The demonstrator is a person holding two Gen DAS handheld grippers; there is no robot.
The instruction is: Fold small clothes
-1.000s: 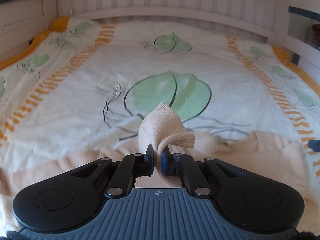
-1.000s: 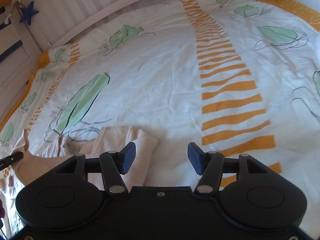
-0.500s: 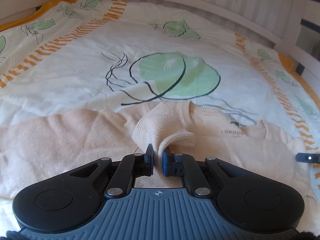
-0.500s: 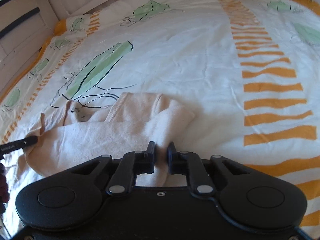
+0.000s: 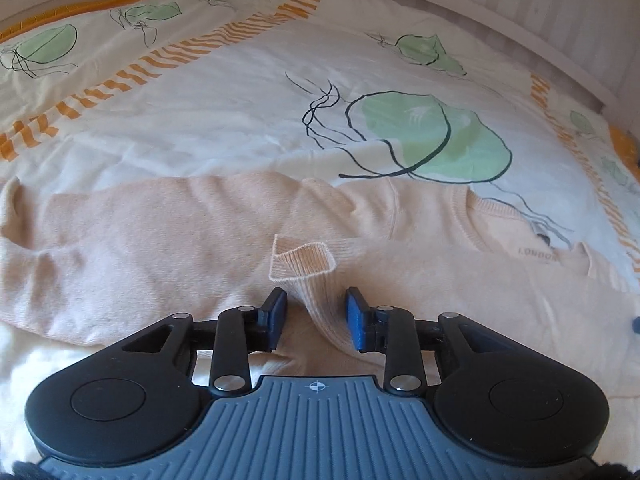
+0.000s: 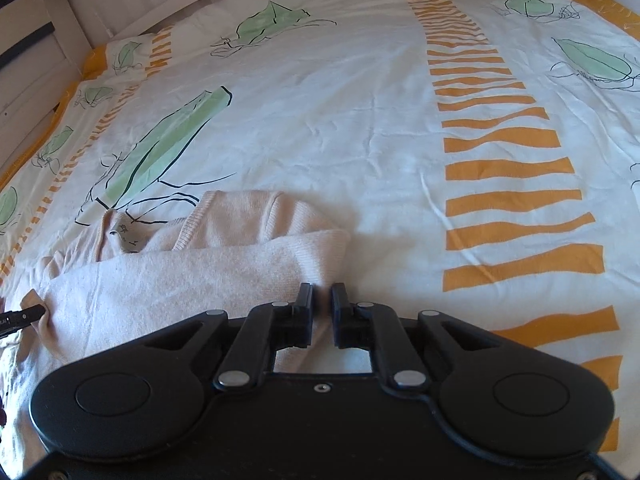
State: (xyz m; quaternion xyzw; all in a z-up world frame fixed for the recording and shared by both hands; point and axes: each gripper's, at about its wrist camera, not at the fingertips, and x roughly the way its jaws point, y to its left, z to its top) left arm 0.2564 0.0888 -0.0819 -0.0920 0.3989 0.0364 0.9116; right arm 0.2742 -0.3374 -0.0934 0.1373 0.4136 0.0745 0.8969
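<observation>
A peach knitted sweater (image 5: 168, 248) lies flat on the bed, its neckline with a label (image 5: 536, 254) to the right. Its ribbed sleeve cuff (image 5: 302, 264) rests folded over the body. My left gripper (image 5: 317, 314) is opening, and the sleeve runs loosely between the blue pads (image 5: 357, 318) without being pressed. In the right wrist view the sweater (image 6: 192, 280) shows a folded right edge, and my right gripper (image 6: 322, 306) is shut on that edge. The left gripper's tip (image 6: 22, 316) pokes in at the sweater's far left.
The bed cover (image 5: 240, 120) is white with green leaf prints and orange striped bands (image 6: 508, 168). A white slatted bed rail (image 5: 520, 12) runs along the far side. The right gripper's tip (image 5: 636, 325) shows at the right edge of the left wrist view.
My left gripper carried the cuff down over the sweater body and then let its jaws part. My right gripper, open a second ago, closed on the sweater's folded edge.
</observation>
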